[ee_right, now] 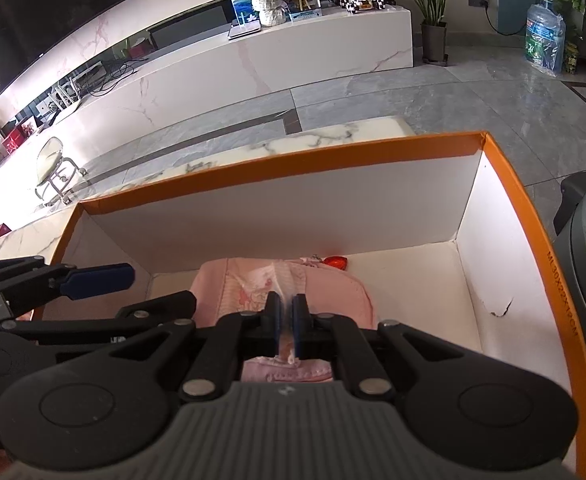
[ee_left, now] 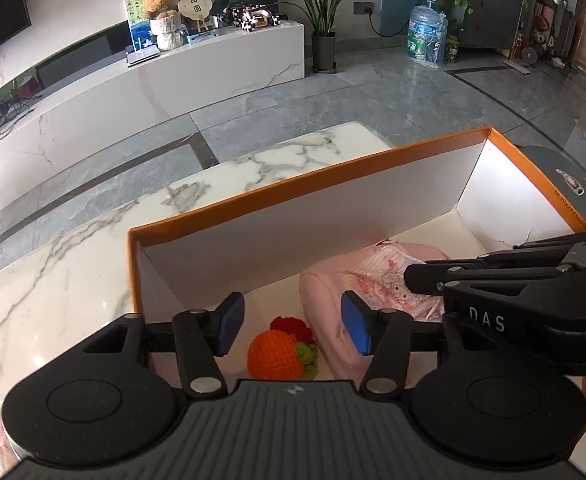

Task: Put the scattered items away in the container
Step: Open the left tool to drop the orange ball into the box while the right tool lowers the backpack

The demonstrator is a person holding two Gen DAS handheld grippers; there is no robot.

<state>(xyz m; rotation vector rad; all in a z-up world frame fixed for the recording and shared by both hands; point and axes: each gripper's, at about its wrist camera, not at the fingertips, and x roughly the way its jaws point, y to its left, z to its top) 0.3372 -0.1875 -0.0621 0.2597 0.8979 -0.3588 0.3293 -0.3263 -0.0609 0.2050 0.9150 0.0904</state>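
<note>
While lowered into the box (ee_right: 513,216) | pink garment (ee_right: 333,292) is pinched by right tool (ee_right: 287,322) for placing | left tool (ee_left: 291,322) is spread, empty, above knitted fruit (ee_left: 275,354)

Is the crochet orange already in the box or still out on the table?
In. The crochet orange lies on the floor of the orange-rimmed box, beside the pink garment, under the open left tongs.

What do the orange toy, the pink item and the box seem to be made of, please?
Orange toy: crocheted yarn, matte, stitch rows visible. Pink item: soft printed fabric, probably cotton, with creases and a stitched edge. Box: cardboard, likely; orange outside, plain white inside, with folded corners and a small tear in one wall.
</note>
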